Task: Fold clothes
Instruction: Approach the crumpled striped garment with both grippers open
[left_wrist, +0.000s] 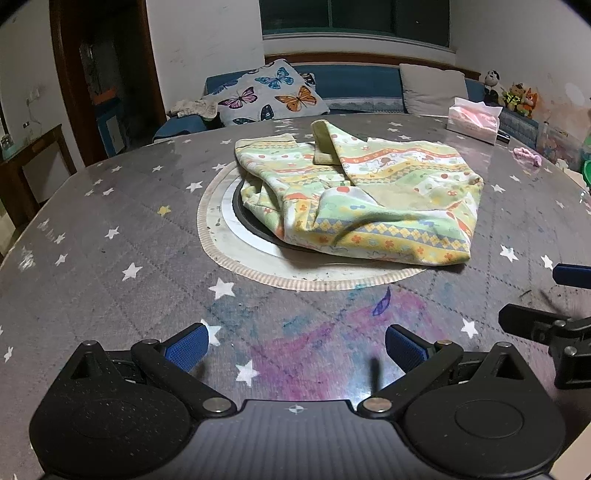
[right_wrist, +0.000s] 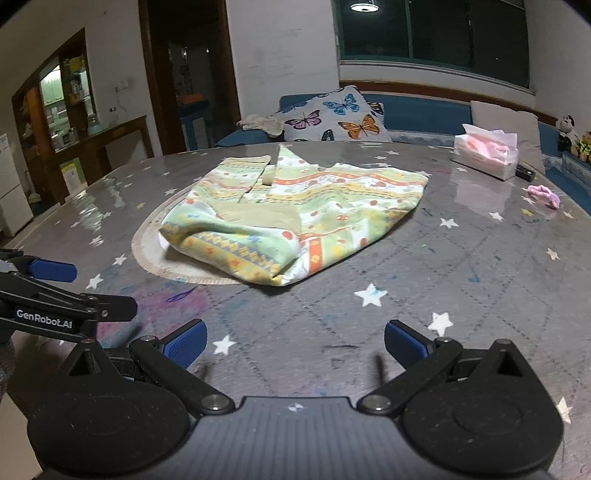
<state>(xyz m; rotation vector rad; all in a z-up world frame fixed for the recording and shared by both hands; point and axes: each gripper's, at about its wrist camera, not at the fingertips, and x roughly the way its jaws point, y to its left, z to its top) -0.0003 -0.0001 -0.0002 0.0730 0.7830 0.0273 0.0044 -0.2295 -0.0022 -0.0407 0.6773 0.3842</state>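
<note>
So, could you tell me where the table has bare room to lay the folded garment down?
The table is bare between the garment and both grippers, and along its left side beyond the round mat. The far right is crowded: a tissue box and a pink cloth lie there.

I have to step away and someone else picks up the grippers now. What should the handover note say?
Left gripper: open, empty, low over the table's near edge.
Right gripper: open, empty, beside it.
Patterned child's garment: lies rumpled, roughly bunched, on the star-print table, partly over the round centre mat; neither gripper touches it.
Done: no tidy fold visible.
Left: spread it flat, then fold.
</note>
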